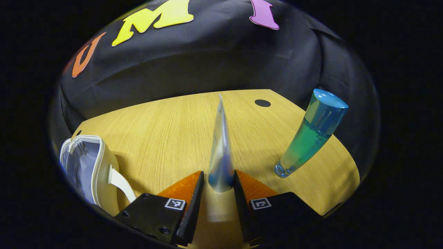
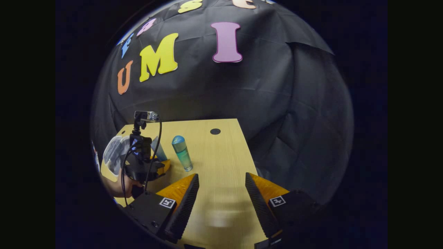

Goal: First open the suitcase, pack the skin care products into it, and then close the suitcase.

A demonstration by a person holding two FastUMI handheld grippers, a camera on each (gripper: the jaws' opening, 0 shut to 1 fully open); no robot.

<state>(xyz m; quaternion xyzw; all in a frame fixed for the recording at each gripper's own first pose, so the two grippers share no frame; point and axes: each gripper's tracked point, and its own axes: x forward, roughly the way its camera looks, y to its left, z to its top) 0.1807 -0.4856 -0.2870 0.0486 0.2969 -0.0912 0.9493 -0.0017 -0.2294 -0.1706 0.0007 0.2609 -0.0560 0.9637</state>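
left gripper point(image 1: 221, 185) clamps tube point(image 1: 220, 148) (upright) | right gripper point(image 2: 221, 197) agape

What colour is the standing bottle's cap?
Blue, above a green body; the bottle shows best in the left gripper view.

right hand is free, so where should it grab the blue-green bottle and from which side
Grip the bottle around its mid body, below the cap, coming level from the right gripper side: it stands upright, round and slim, with bare table there.

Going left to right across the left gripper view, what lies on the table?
White-trimmed clear case → tube clamped in the left gripper → blue-capped green bottle, standing alone on the wooden table.
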